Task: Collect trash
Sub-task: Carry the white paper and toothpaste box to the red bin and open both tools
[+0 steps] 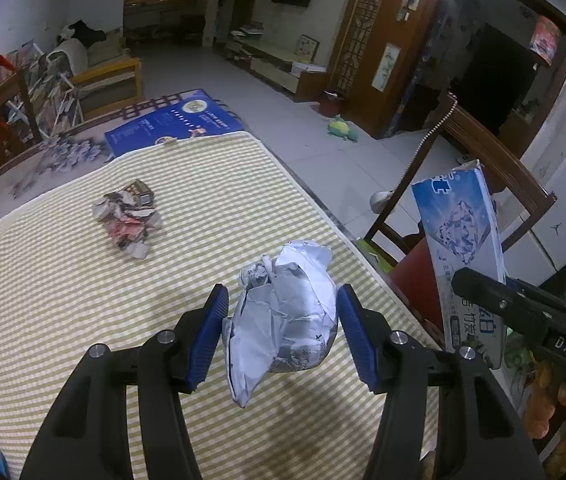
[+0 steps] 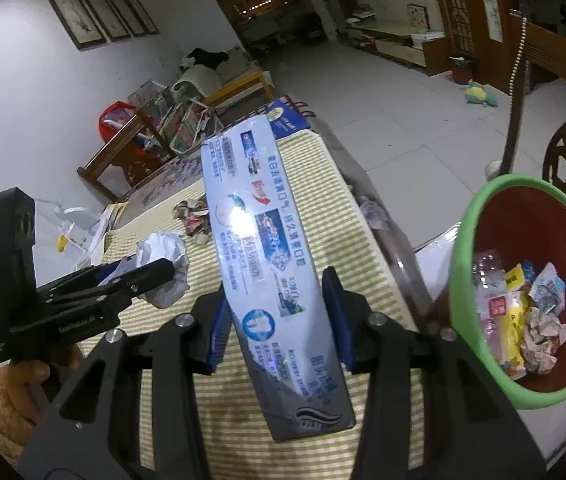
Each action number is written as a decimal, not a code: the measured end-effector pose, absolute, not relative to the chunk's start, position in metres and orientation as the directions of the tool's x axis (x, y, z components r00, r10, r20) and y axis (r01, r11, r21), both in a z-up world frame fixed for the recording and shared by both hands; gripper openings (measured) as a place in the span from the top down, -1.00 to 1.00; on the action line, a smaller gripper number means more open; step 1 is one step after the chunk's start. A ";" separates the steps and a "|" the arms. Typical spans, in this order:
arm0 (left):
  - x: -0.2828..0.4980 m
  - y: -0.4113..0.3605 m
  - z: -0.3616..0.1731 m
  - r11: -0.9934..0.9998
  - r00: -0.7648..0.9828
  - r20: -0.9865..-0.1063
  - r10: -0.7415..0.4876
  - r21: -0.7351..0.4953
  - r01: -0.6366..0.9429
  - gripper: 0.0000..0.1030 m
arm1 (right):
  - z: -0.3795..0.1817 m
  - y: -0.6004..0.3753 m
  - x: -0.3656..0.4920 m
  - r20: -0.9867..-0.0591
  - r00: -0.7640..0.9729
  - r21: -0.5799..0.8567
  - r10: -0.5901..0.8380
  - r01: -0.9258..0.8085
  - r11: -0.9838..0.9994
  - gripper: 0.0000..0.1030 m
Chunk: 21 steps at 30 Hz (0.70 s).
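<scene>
Left wrist view: left tongs (image 1: 283, 332) clamp the crumpled paper (image 1: 283, 316); right tongs (image 2: 279, 312) clamp the toothpaste box (image 2: 259, 248).

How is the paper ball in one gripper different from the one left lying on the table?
The white paper ball is pale and held off the cloth by the left hand-held gripper; the colourful paper ball is printed in reds and greys and lies loose on the striped cloth. Both are crumpled paper.
</scene>
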<state>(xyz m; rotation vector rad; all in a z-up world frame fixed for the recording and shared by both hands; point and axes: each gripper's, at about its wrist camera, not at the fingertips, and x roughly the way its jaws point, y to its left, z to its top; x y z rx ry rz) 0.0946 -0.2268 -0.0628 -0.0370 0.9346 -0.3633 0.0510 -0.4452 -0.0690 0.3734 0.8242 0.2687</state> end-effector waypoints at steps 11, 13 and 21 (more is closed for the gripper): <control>0.100 -0.260 -0.064 0.924 0.513 -0.787 -0.343 -0.184 0.335 -0.05 | -0.073 -0.475 0.048 -0.670 0.663 0.429 0.333 -0.020 0.903 0.19; 0.102 -0.267 -0.064 0.919 0.508 -0.787 -0.350 -0.186 0.346 -0.05 | -0.074 -0.479 0.047 -0.671 0.666 0.430 0.326 -0.009 0.903 0.19; 0.108 -0.299 -0.066 0.902 0.488 -0.789 -0.373 -0.185 0.390 -0.05 | -0.075 -0.510 0.043 -0.672 0.678 0.431 0.296 0.034 0.902 0.19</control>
